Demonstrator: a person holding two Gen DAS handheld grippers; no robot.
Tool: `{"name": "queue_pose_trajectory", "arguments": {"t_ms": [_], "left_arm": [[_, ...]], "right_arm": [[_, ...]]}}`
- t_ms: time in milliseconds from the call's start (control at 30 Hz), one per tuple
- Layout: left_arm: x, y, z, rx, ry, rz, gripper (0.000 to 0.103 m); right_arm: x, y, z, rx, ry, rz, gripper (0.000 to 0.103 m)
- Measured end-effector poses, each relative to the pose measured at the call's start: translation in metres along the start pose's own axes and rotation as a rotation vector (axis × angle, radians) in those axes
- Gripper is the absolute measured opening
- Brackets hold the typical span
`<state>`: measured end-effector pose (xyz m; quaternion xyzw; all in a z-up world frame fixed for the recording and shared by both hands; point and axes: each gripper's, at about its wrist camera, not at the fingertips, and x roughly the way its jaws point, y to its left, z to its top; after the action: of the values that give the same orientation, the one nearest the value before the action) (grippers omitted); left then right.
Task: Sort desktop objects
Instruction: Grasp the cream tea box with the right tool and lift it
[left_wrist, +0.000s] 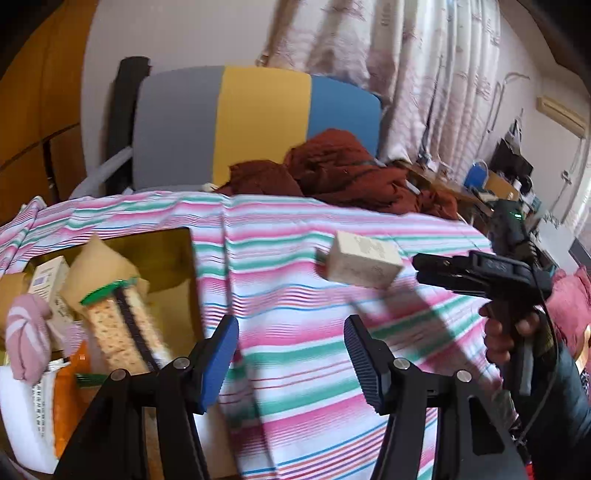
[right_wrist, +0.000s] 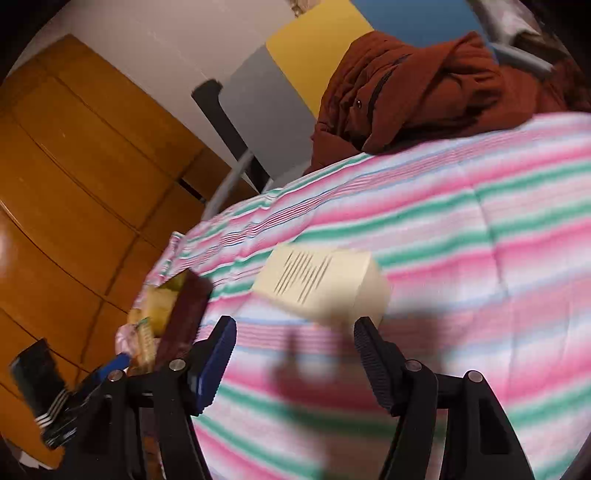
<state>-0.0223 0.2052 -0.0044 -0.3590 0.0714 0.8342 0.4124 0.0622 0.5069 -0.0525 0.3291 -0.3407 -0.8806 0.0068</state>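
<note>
A cream carton (left_wrist: 362, 264) with a barcode face (right_wrist: 321, 284) shows blurred and tilted over the striped cloth (left_wrist: 295, 258). Whether it rests on the cloth I cannot tell. My right gripper (right_wrist: 295, 332) is open, and the carton sits just past its fingertips, not between the pads. In the left wrist view the right gripper (left_wrist: 415, 267) reaches in from the right, held by a hand (left_wrist: 506, 332), with its tips next to the carton. My left gripper (left_wrist: 291, 354) is open and empty, low over the cloth beside the cardboard box (left_wrist: 184, 254).
The cardboard box at the left holds cracker packs (left_wrist: 114, 325), a pink sock (left_wrist: 27, 332) and small cartons (left_wrist: 46, 280). A rust-red jacket (left_wrist: 332, 170) lies at the table's far edge before a grey, yellow and blue chair back (left_wrist: 258, 122). Wooden cabinet doors (right_wrist: 74, 166) stand left.
</note>
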Motion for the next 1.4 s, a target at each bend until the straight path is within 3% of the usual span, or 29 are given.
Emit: {"name": "queue_pose_trajectory", "arguments": {"t_ms": [200, 333, 600, 767, 867, 1000, 1067, 1300, 1400], "left_arm": [[0.028, -0.025, 0.007, -0.021, 0.067, -0.099, 0.064], [0.041, -0.036, 0.002, -0.022, 0.089, -0.092, 0.064], [0.04, -0.03, -0.008, -0.016, 0.092, -0.07, 0.064], [0.04, -0.021, -0.007, -0.028, 0.089, -0.055, 0.064], [0.043, -0.019, -0.006, -0.034, 0.089, -0.061, 0.064], [0.048, -0.023, -0.005, -0.028, 0.092, -0.074, 0.064], [0.051, -0.029, -0.003, -0.021, 0.094, -0.089, 0.064], [0.069, -0.063, 0.005, 0.018, 0.094, -0.116, 0.067], [0.08, -0.08, 0.01, 0.02, 0.074, -0.087, 0.071]], "right_arm": [[-0.04, 0.013, -0.042, -0.057, -0.076, -0.226, 0.071], [-0.048, 0.001, -0.039, -0.026, -0.094, -0.238, 0.074], [-0.001, -0.026, 0.028, 0.078, -0.088, -0.101, 0.075], [0.043, -0.032, 0.056, 0.09, -0.008, -0.042, 0.076], [0.053, -0.025, 0.049, 0.116, 0.057, 0.054, 0.077], [0.031, -0.002, 0.017, 0.129, 0.071, 0.291, 0.079], [0.013, 0.003, 0.001, 0.134, 0.034, 0.302, 0.081], [-0.025, -0.003, -0.039, 0.108, -0.066, -0.008, 0.082], [-0.035, -0.01, -0.051, 0.123, -0.108, -0.053, 0.082]]}}
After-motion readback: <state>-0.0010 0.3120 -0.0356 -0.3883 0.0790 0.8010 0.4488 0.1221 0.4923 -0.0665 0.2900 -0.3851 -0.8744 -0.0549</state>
